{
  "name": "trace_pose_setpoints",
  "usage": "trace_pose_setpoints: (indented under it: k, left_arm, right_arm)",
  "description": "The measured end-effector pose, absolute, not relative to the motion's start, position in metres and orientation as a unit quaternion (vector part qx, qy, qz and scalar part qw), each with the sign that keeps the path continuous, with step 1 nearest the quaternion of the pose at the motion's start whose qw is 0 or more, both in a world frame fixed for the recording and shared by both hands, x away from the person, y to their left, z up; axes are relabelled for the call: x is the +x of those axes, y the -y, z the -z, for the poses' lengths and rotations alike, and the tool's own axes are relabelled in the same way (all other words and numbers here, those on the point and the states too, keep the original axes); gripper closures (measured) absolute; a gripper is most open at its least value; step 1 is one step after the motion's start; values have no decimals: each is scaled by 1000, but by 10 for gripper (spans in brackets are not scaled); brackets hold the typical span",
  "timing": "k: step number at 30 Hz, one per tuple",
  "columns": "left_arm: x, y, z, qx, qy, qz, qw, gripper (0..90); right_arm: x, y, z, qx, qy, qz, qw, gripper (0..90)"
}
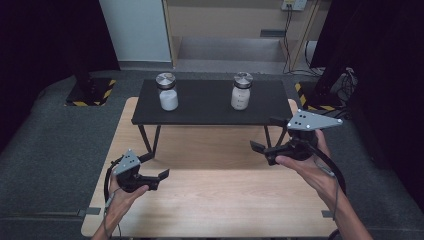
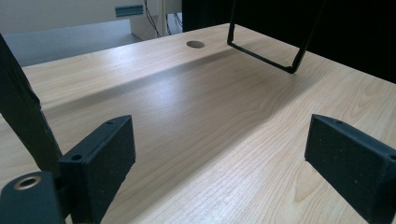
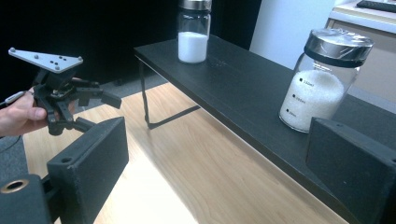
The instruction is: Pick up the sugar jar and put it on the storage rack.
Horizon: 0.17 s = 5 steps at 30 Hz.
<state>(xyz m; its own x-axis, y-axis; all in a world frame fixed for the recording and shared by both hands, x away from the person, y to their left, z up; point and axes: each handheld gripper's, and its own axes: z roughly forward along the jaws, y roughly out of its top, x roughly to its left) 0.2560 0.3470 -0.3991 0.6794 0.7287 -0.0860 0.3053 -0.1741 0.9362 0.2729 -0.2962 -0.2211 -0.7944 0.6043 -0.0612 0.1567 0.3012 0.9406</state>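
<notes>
Where black shelf (image 1: 210, 107) stands, 2 lidded jars (image 1: 166, 92) hold white powder.

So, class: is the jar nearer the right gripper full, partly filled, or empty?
Partly filled. The right jar holds white granules up to about its top printed mark, with clear glass above them under the metal lid.

Shelf (image 1: 210, 102) blocks ahead (jars (image 1: 241, 92) atop).

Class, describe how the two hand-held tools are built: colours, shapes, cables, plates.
Each tool, left and right, is black with two blocky foam-like jaws, topped by a grey three-cornered plate with small holes. A black cable trails from each. The forearms are bare, no sleeves.
</notes>
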Motion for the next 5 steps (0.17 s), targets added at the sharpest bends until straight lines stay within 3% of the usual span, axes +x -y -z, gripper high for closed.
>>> trace_pose_setpoints:
  k: [5]
  left_arm:
    - [257,-346,399,741,-350,-196,539,77]
  right_arm:
    - [274,297,221,244,-778,-540,208,65]
